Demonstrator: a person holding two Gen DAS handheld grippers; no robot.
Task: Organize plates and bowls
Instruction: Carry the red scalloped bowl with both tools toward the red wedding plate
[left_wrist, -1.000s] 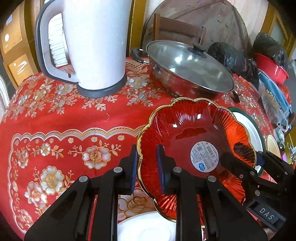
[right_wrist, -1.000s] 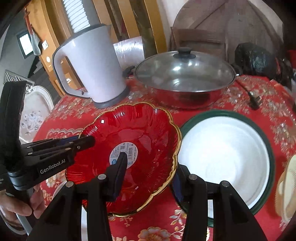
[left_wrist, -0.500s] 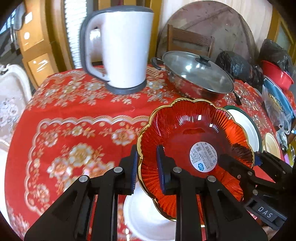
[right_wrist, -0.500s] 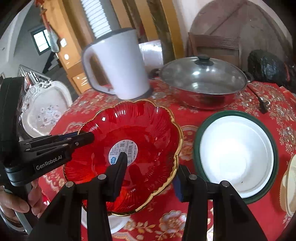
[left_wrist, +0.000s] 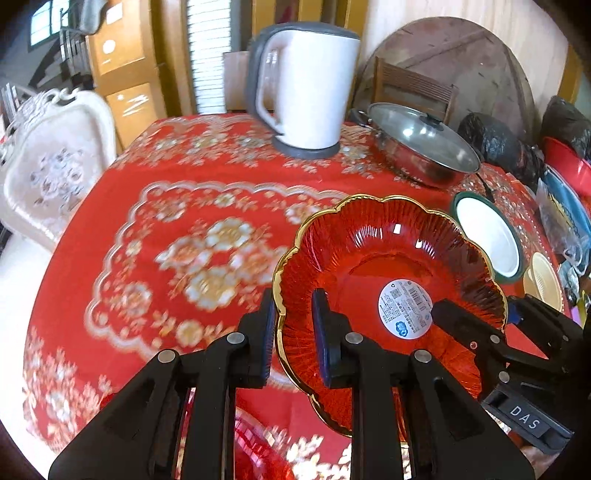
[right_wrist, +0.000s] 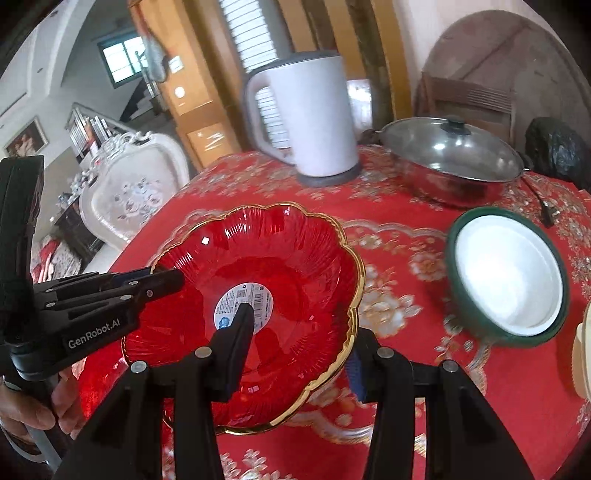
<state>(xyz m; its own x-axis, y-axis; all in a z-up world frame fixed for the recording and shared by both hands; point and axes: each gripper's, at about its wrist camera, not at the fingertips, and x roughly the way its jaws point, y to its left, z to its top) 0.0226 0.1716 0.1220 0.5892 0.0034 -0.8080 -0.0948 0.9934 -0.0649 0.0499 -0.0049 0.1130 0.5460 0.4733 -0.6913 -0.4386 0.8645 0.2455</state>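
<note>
The red scalloped glass bowl (left_wrist: 388, 266) with a gold rim (a round barcode sticker (left_wrist: 405, 308) at its centre) is held above the red floral tablecloth (left_wrist: 177, 229) by 2 grippers. The left gripper (left_wrist: 293, 325) pinches its left rim, fingers nearly together; the right gripper (right_wrist: 299, 347) clamps the opposite rim, 1 finger inside. Beyond stand a green-rimmed white bowl (right_wrist: 508, 273), a lidded steel pan (right_wrist: 450, 158) and a white kettle (right_wrist: 306, 114).
</note>
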